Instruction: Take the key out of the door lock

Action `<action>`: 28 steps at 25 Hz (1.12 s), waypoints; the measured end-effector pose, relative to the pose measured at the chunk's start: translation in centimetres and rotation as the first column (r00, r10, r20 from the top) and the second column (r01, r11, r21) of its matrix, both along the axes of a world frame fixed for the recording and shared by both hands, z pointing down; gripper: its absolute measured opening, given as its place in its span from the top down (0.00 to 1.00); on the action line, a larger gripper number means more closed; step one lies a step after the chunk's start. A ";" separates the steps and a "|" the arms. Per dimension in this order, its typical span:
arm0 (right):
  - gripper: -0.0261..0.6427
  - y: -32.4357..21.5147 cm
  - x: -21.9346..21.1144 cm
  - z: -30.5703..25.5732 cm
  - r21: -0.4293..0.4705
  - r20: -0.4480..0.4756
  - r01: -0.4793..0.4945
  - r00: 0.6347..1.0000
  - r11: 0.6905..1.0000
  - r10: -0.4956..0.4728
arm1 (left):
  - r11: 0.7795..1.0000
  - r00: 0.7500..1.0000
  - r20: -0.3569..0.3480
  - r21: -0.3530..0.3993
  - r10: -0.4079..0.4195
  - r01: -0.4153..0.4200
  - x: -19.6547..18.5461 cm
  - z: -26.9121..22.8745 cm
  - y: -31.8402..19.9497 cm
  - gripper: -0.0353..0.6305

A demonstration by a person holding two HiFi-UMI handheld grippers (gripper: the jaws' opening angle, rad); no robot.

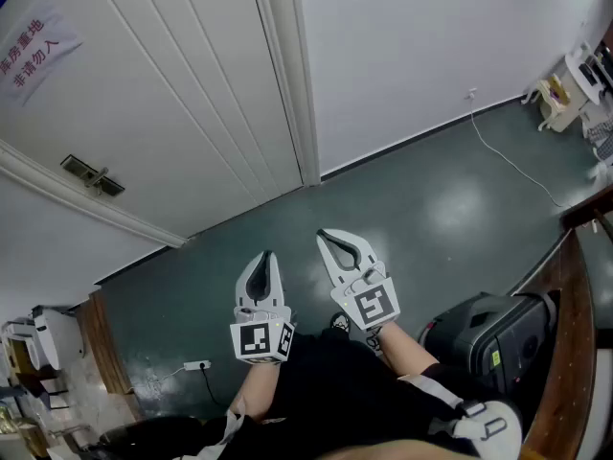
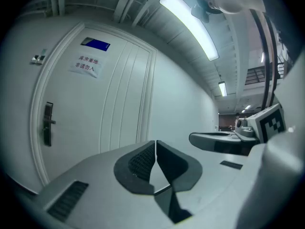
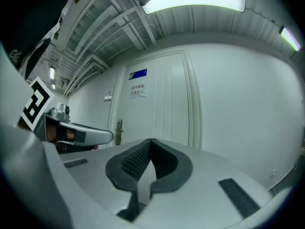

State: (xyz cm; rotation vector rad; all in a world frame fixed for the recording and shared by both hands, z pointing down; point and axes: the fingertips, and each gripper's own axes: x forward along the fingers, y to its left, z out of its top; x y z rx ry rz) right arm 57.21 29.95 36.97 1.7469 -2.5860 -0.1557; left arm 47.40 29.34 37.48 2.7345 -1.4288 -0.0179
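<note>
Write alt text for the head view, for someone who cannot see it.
Two handheld grippers, the left gripper and the right gripper, both shut and empty, point toward a closed white door across a dark green floor. The door's lock plate sits far up-left, well away from both.

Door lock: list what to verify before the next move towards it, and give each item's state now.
1. Left tool empty: ok, its jaws are together with nothing between them.
2. Right tool ready to take the key: not ok, its jaws are together.
3. Key visible in the dark metal lock plate: cannot tell, too small in every view.
4. Tools close to the lock: not ok, both are well short of the white panelled door.
5. Door shut in its frame: ok.
</note>
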 end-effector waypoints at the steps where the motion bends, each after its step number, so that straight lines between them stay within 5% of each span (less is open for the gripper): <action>1: 0.95 0.3 -0.7 0.0 -0.007 0.001 0.001 1.000 1.000 -0.001 | 1.000 1.000 -0.004 0.004 -0.006 0.006 -1.0 0.0 0.4 0.90; 9: 0.95 1.1 -8.1 -1.0 -0.019 -0.020 0.057 0.998 0.998 -0.057 | 0.996 0.996 -0.032 0.015 -0.088 0.088 -9.8 -1.7 1.5 0.90; 14: 0.95 1.3 -13.8 -2.1 0.002 0.187 0.203 0.962 0.979 -0.199 | 0.994 0.993 -0.045 0.001 -0.112 0.112 -14.2 -1.8 1.5 0.90; 22: 0.63 1.0 -19.3 1.0 -0.113 0.172 0.279 0.951 0.954 -0.258 | 0.987 0.987 -0.039 -0.049 -0.157 0.155 -20.1 1.1 1.5 0.90; 28: 0.61 -0.9 -24.3 1.9 -0.128 0.133 0.295 0.951 0.947 -0.278 | 0.981 0.981 -0.051 -0.059 -0.189 0.186 -25.4 1.7 0.3 0.90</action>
